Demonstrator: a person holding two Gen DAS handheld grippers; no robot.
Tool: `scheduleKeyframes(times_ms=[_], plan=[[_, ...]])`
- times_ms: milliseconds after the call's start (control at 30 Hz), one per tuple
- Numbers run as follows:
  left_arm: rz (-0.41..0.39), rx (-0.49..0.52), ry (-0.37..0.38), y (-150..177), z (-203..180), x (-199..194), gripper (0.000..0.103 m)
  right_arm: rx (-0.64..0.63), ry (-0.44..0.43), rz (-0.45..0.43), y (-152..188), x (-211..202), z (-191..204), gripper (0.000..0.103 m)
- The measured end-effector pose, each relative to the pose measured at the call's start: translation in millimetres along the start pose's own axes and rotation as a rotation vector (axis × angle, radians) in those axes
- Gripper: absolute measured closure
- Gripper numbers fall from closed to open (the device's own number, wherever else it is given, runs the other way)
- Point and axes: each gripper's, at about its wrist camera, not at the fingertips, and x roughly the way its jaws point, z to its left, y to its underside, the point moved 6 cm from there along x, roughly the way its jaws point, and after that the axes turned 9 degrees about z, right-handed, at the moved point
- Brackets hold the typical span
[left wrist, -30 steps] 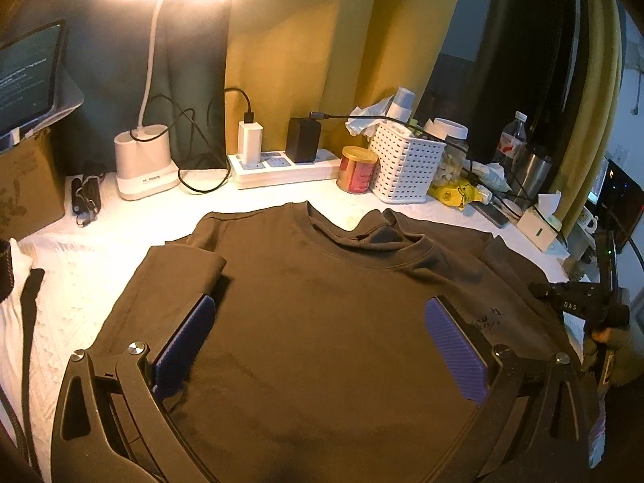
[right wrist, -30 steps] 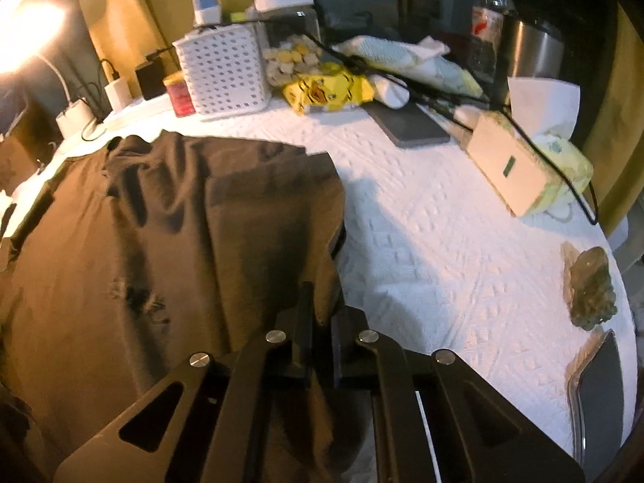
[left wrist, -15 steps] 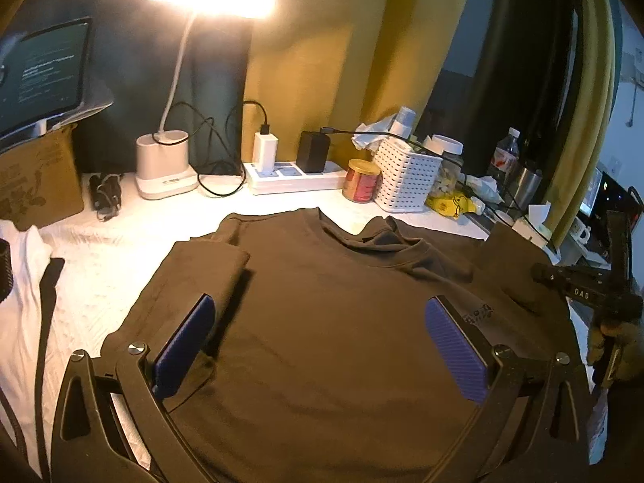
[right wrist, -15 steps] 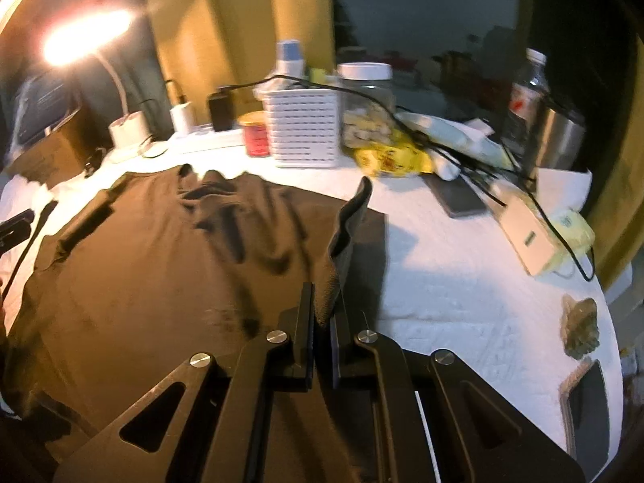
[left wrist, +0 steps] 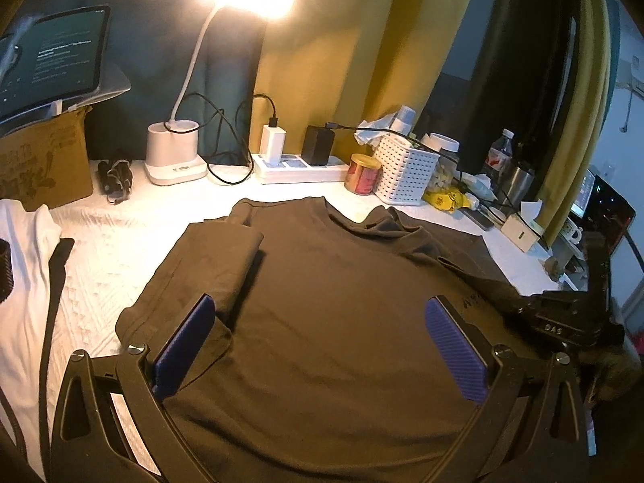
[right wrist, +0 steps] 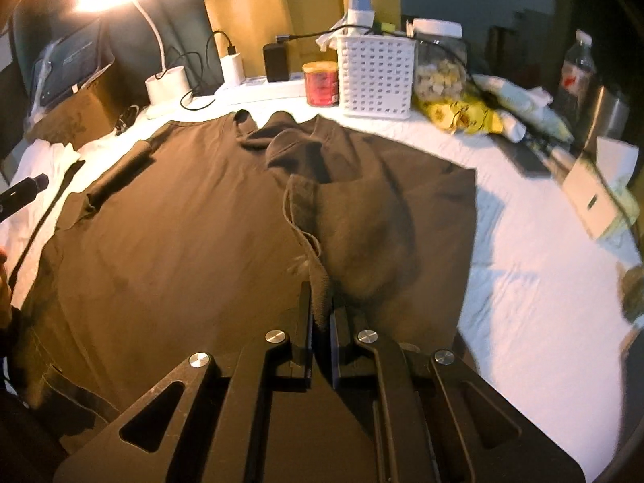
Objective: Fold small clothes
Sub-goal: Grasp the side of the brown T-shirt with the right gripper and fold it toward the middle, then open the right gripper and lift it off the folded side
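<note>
One sleeve [right wrist: 354,217] of the brown shirt [right wrist: 181,221] had been lifted inward, pinched in the closed right gripper [right wrist: 321,314]; the left gripper [left wrist: 322,346] was held wide open, empty, above the shirt's hem.

Sleeve [right wrist: 322,281] now farther across the shirt [right wrist: 181,241].

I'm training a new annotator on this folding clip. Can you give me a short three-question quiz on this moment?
1. True or false: the left hand-held gripper stands open over the brown shirt.
2. What does the right hand-held gripper pinch? A) white basket B) shirt sleeve C) lamp cord
3. Which can stands beside the white basket?

Key: 1 true; 2 B, the sleeve; 3 the red can.
</note>
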Motion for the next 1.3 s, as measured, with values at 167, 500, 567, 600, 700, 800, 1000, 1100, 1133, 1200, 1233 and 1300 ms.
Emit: scheduleKeyframes(times_ms=[167, 500, 567, 600, 700, 800, 1000, 1100, 1133, 1200, 1233, 1300], plan=[[0.001, 0.018, 0.006, 3.5, -4.6, -4.2, 0.000, -0.001, -0.061, 0.046, 9.7, 9.8, 10.4, 0.060], [0.001, 0.029, 0.011, 8.7, -16.4, -8.9, 0.000, -0.017, -0.066, 0.042, 36.3, -16.3, 15.1, 0.056], [0.000, 0.035, 0.013, 9.3, -20.7, -9.1, 0.000, 0.000, -0.060, 0.026, 39.9, -23.7, 9.0, 0.056], [0.000, 0.036, 0.014, 9.6, -22.2, -9.2, 0.000, 0.013, -0.057, 0.006, 40.9, -30.0, 4.7, 0.056], [0.008, 0.045, 0.019, 10.3, -28.0, -7.7, 0.000, 0.044, -0.038, -0.024, 40.7, -40.3, -7.8, 0.056], [0.012, 0.055, 0.021, 10.8, -33.4, -7.2, 0.000, 0.060, -0.036, -0.021, 42.4, -38.4, -14.1, 0.056], [0.012, 0.072, 0.007, 11.0, -38.0, -9.7, 0.000, -0.001, -0.143, 0.063, 54.7, -20.5, 10.8, 0.056], [0.018, 0.061, 0.002, 11.5, -35.4, -9.1, 0.000, -0.054, -0.184, 0.059, 55.0, -27.1, 25.4, 0.056], [0.019, 0.059, -0.001, 11.3, -34.7, -8.6, 0.000, -0.070, -0.196, 0.054, 54.3, -31.6, 28.7, 0.056], [0.020, 0.060, -0.010, 10.5, -33.7, -8.1, 0.000, -0.094, -0.194, 0.025, 52.0, -42.2, 27.8, 0.056], [0.020, 0.061, -0.015, 8.9, -32.9, -7.5, 0.000, -0.097, -0.179, 0.013, 48.9, -46.6, 23.7, 0.056], [0.020, 0.061, -0.022, 6.6, -31.3, -6.0, 0.000, -0.080, -0.139, -0.007, 39.9, -50.9, 9.8, 0.056]])
